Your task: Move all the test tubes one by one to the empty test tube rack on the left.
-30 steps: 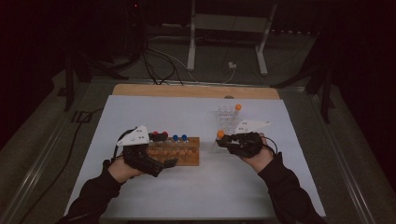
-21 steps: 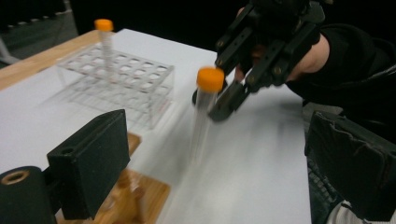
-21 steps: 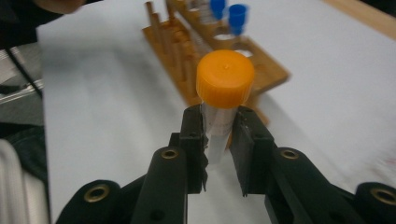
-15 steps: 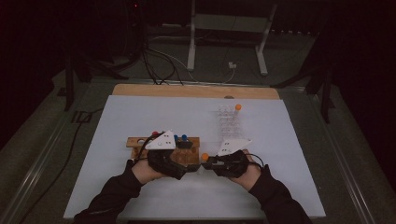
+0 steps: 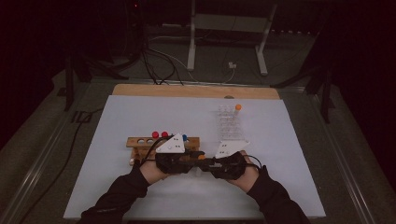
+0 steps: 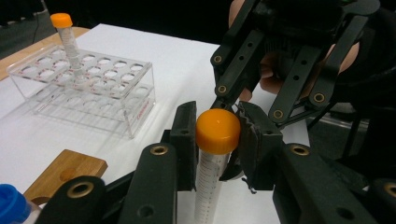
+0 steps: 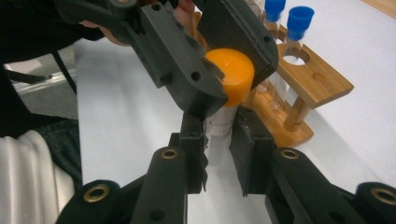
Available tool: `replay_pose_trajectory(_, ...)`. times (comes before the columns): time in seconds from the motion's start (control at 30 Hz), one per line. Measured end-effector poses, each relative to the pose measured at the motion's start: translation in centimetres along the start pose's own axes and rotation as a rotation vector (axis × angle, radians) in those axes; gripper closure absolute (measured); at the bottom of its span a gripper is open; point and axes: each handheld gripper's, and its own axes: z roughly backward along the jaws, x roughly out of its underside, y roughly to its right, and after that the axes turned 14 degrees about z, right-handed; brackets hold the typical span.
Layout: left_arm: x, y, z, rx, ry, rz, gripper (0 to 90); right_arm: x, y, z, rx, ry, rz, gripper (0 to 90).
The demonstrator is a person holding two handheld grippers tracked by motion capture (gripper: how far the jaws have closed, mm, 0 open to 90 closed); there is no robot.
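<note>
High view is showing both claws meeting over the white worktop (image 5: 280, 186), beside a wooden rack (image 5: 140, 141). Left gripper view is showing the left claw (image 6: 217, 140), just closing, clamping the tube's smooth orange cap (image 6: 217, 130); a clear plastic rack (image 6: 93, 88) is standing behind. Right gripper view is showing the right claw (image 7: 219, 144) gripping the translucent tube (image 7: 219, 128) below.

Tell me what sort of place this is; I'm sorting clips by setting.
Probably a lab-style test bench: a clear tube rack and a wooden rack stand on a white table, both grippers clamp an orange-capped tube, and cables trail across the dark floor behind.
</note>
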Motion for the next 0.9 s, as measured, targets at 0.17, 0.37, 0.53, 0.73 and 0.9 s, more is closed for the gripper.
replay_pose_trajectory(0.17, -0.6, -0.1, 1.5, -0.026, 0.029, 0.000, 71.5, 0.0, 0.2, 0.7, 0.017, 0.040, -0.012, 65.0)
replay_pose_trajectory(0.37, -1.2, -0.6, 5.2, -0.089, 0.068, 0.003, 71.6, 0.3, 0.8, 2.1, 0.058, 0.093, -0.041, 47.0)
replay_pose_trajectory(0.53, -1.1, -1.4, 8.7, -0.170, 0.110, 0.022, 71.6, 0.6, 1.2, 2.9, 0.121, 0.098, -0.063, 26.3)
replay_pose_trajectory(0.73, -0.9, -2.4, 12.5, -0.273, 0.134, 0.040, 71.6, 1.4, 1.8, 3.4, 0.151, 0.094, -0.092, 5.5)
replay_pose_trajectory(0.9, -0.8, -3.6, 14.7, -0.332, 0.164, 0.064, 71.6, 1.6, 2.2, 3.8, 0.168, 0.101, -0.110, 0.0)
